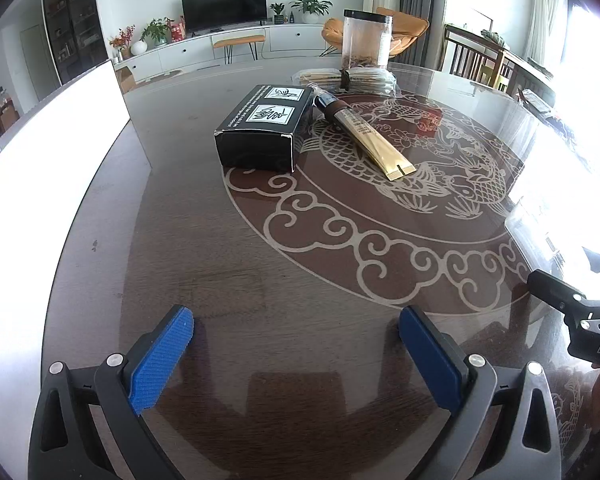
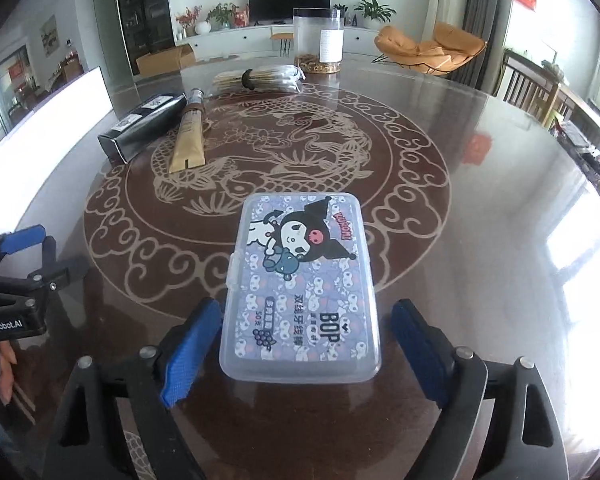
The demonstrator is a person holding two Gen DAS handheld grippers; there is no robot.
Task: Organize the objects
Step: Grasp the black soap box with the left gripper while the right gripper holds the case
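The right gripper point(image 2: 300, 344) is standing with its blue pads apart around the near end of a clear plastic box with a cartoon lid point(image 2: 302, 288), which is lying flat on the dark glass-topped table point(image 2: 480, 240), neither pad pressing it. The left gripper point(image 1: 296, 356) is hovering spread wide over bare table, holding nothing, while a black cardboard box point(image 1: 260, 128) and gold tube point(image 1: 374, 140) are lying side by side farther off.

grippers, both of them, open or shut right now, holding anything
Left gripper: open, nothing between its fingers.
Right gripper: open, astride the near end of the clear plastic box, pads not pressing on it.
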